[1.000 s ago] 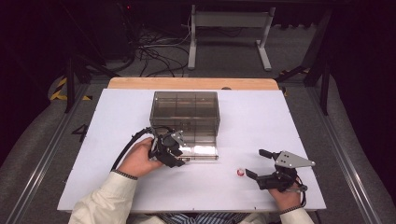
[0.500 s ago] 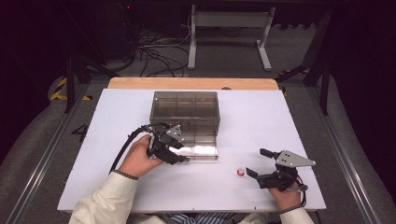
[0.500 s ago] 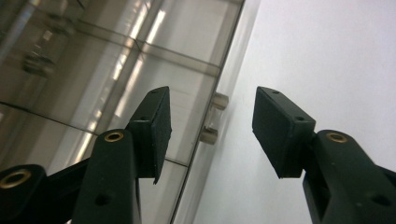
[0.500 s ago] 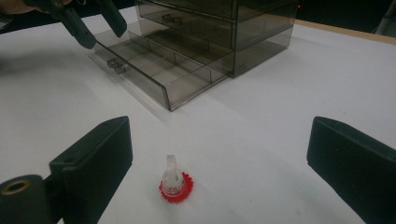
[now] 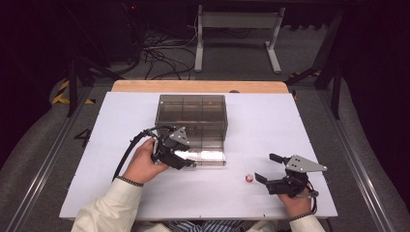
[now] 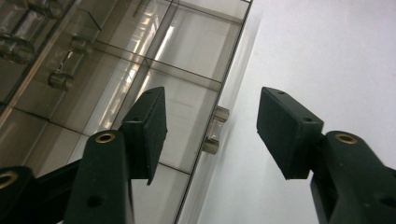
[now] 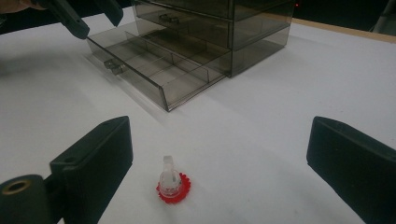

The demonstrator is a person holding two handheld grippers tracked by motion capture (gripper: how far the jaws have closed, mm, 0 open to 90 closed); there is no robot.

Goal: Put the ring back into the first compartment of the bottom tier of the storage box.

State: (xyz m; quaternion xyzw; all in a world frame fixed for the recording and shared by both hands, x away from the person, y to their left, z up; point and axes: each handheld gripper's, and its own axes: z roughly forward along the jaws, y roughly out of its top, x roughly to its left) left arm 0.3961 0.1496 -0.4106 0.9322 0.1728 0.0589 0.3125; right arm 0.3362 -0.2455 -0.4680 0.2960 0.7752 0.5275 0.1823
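A smoked clear drawer cabinet (image 5: 191, 113) stands mid-table with its bottom drawer (image 5: 205, 157) pulled out toward me. My left gripper (image 5: 189, 163) sits at the drawer's front. In the left gripper view this gripper (image 6: 211, 109) is open, its jaws have just been opening, and the drawer knob (image 6: 215, 130) lies between the pads untouched. A small red toothed piece with a clear top (image 5: 248, 178) rests on the table. My right gripper (image 5: 266, 167) is open just right of it. In the right gripper view the piece (image 7: 172, 186) lies between the wide jaws.
The white tabletop (image 5: 270, 121) has free room on both sides of the cabinet. A wooden strip (image 5: 198, 86) runs along the far edge. In the right gripper view the open drawer (image 7: 154, 70) shows several empty compartments.
The left gripper's jaws have spread a little at the drawer front, and the hand has shifted slightly. The drawer stays pulled out. The right gripper and the red piece have not moved.
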